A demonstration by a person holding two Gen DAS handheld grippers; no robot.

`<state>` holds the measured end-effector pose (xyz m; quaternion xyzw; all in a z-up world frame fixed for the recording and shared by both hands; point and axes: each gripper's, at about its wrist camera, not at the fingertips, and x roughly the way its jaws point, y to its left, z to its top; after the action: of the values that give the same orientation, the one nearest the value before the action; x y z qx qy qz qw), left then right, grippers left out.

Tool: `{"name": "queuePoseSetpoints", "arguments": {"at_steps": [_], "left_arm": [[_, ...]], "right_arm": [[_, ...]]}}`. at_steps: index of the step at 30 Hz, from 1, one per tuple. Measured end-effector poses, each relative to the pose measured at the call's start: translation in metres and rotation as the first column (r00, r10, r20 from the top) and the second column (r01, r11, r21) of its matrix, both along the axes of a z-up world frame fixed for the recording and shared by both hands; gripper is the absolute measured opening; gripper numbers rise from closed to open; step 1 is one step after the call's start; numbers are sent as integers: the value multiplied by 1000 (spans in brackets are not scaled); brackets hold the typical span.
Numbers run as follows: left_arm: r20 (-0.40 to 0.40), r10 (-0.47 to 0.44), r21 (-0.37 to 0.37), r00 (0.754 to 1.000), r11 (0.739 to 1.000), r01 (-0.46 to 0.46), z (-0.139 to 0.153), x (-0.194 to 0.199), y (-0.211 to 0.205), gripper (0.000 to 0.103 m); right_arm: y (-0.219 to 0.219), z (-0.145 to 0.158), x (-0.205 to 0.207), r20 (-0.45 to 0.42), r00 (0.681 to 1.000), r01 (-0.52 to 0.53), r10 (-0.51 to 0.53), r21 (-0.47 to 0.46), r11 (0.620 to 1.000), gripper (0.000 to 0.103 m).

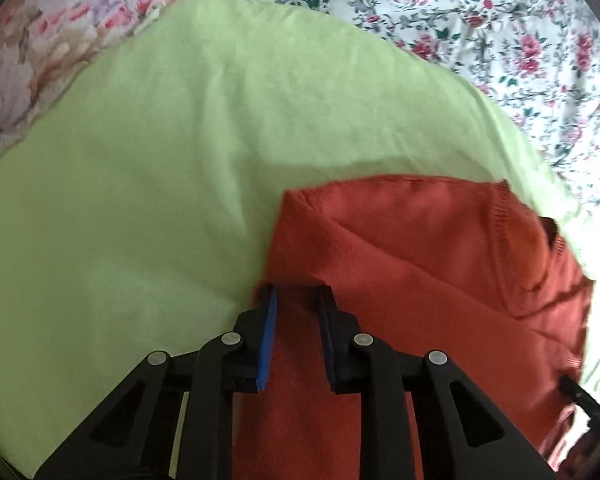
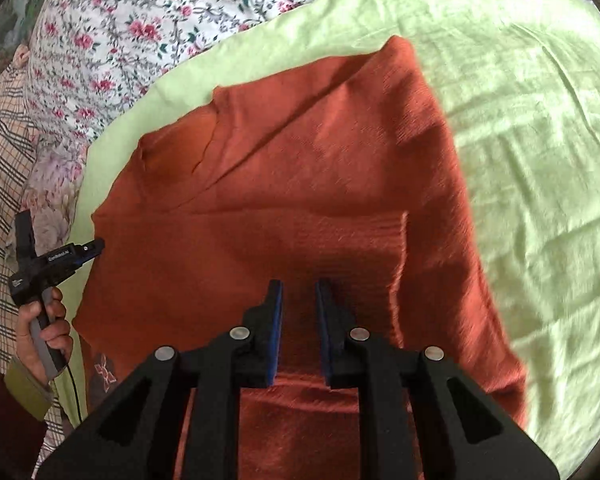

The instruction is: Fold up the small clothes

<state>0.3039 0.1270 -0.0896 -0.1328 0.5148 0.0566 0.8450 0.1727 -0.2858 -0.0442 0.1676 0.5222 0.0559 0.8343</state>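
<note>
Mid-fold: rust sweater [image 2: 300, 168] partly doubled over on green sheet [image 2: 520, 120], center frame; both grippers' fingers [image 1: 269, 320] slightly apart, seemingly gripping nothing.

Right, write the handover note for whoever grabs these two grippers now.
Left gripper: jaws narrowly apart at the orange sweater's edge; a grip on the cloth cannot be confirmed.
Right gripper: jaws slightly apart over the sweater's middle, holding nothing.
The sweater lies spread on the green cloth over the floral sheet.
Done: one sleeve folded across the body, its ribbed cuff just ahead of the right jaws.
Left: probably the remaining folds; the sweater is not yet compact.
</note>
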Motion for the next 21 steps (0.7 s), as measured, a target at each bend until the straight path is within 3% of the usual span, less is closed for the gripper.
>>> {"name": "queuePoseSetpoints", "arguments": {"at_steps": [3, 5, 8, 10, 14, 17, 21], "left_arm": [[-11, 15, 34, 1000, 999, -15, 1, 1, -1, 25], [-16, 40, 42, 999, 998, -40, 5, -4, 0, 33], [-14, 59, 16, 998, 998, -59, 9, -25, 5, 35], [-6, 47, -17, 999, 999, -47, 11, -48, 6, 35], [-12, 16, -37, 1000, 999, -16, 15, -112, 5, 46], [-32, -17, -35, 999, 999, 16, 14, -166, 0, 55], [-74, -30, -55, 997, 998, 26, 7, -233, 3, 58]], "right_arm": [[-3, 0, 3, 0, 1000, -31, 31, 2, 1000, 18], [-1, 2, 2, -2, 998, -55, 55, -7, 998, 20], [-1, 3, -2, -9, 996, -85, 84, -24, 996, 23], [-6, 10, -9, -14, 999, -47, 46, -30, 998, 24], [-15, 34, -41, 31, 998, 53, -52, -37, 998, 51], [-13, 45, -66, 39, 997, 68, -67, -34, 997, 53], [-12, 51, -101, 32, 996, 89, -88, -33, 996, 53]]}}
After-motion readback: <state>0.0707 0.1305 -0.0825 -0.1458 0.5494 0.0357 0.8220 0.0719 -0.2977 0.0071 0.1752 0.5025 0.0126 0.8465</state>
